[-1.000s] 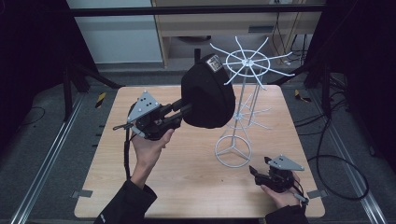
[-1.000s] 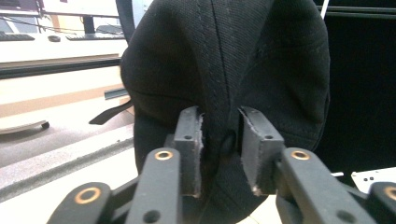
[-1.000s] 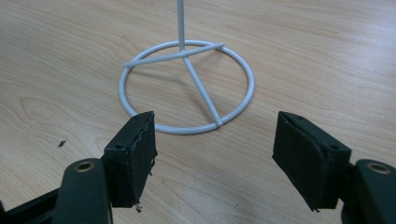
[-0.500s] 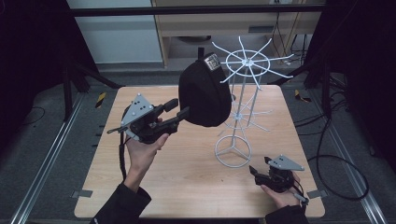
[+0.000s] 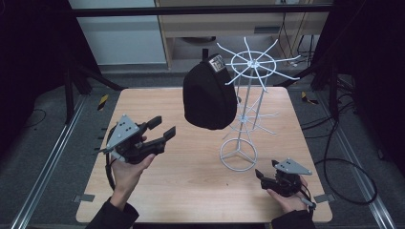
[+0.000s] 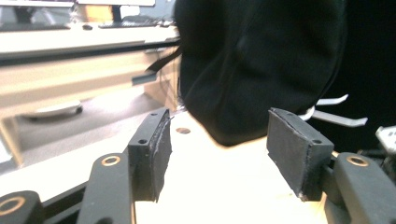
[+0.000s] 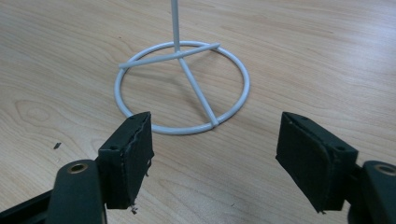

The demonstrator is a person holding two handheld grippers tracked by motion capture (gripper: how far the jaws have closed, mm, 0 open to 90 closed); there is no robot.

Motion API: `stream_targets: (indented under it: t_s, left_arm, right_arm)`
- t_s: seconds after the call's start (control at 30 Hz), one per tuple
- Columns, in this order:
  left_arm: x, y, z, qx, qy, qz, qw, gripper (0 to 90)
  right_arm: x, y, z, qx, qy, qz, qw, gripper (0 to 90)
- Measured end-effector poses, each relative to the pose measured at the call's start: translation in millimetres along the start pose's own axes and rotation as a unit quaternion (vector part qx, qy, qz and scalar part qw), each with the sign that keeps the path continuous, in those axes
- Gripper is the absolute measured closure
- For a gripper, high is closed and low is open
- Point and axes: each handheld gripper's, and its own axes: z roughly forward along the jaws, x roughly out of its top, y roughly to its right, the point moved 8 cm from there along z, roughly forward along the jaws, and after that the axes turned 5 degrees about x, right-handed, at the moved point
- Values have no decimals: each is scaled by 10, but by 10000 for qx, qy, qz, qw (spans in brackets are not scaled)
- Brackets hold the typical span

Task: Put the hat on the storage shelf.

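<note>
Change: my left gripper point(image 5: 160, 130) has let go of the cap point(image 5: 208, 98), jaws just opened wide, nothing between them; it has backed off toward the table's point(image 5: 191, 191) left edge | Meaning: cap hangs on the rack point(image 5: 248, 90), hanging looks done | Cap: ahead of left pads point(image 6: 152, 154), apart | Right gripper point(image 5: 265, 175): wide, empty, near right front corner.

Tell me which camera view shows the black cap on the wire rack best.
The high view: there the whole black cap hangs from an upper arm of the white wire rack, label at the top. The left gripper view gives a close, cropped look at its lower half. The right gripper view looks at the rack's ring base.
</note>
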Motion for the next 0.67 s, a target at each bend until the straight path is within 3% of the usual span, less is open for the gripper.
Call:
stream_targets:
  t_s: [0.07,0.13,0.17,0.2,0.27,0.3,0.33,0.37,0.4,0.43,0.5,0.53,0.57,0.6,0.63,0.67]
  left_arm:
    - [-215,-126,-91,142,-136,-104,9998,370]
    - [-288,-174,-116,191,-189,-157,9995,365]
    - [-432,-262,-157,293,-302,-258,9988,355]
    - [-432,-262,-157,293,-302,-258,9988,352]
    - [-574,-345,-195,383,-428,-344,9978,346]
    - [-722,-410,-227,464,-551,-417,9965,338]
    - [-722,-410,-227,464,-551,-417,9965,335]
    - [-882,-479,-256,599,-723,-446,9946,332]
    - [-882,-479,-256,599,-723,-446,9946,329]
    - [-1032,-544,-279,685,-853,-556,9924,326]
    - [-1177,-611,-300,798,-1022,-599,9897,319]
    - [-1177,-611,-300,798,-1022,-599,9897,316]
    - [-1312,-677,-318,905,-1181,-614,9870,311]
    - [-1312,-677,-318,905,-1181,-614,9870,307]
    - [-1436,-744,-343,1018,-1325,-617,9840,302]
    - [-1436,-744,-343,1018,-1325,-617,9840,300]
  right_arm:
    - [3,10,-3,-30,27,32,10000,242]
    - [3,13,-4,-40,34,46,10000,236]
    - [2,24,-4,-69,48,54,10000,228]
    - [1,29,-4,-82,49,51,9999,225]
    - [0,33,-5,-96,49,57,9999,222]
    - [-1,41,-7,-111,54,70,9999,214]
    - [-2,43,-7,-114,55,84,9999,210]
    - [-5,43,-10,-114,45,106,9999,206]
    - [-5,43,-10,-114,45,106,9999,206]
    - [-12,63,-6,-154,34,91,9998,198]
    - [-18,73,-7,-174,17,144,9997,191]
    - [-18,73,-7,-174,17,144,9997,191]
    - [-23,91,-9,-210,19,162,9996,188]
    - [-23,91,-9,-210,19,162,9996,188]
    - [-26,98,-17,-217,17,243,9995,184]
    - [-26,98,-17,-217,17,243,9995,184]
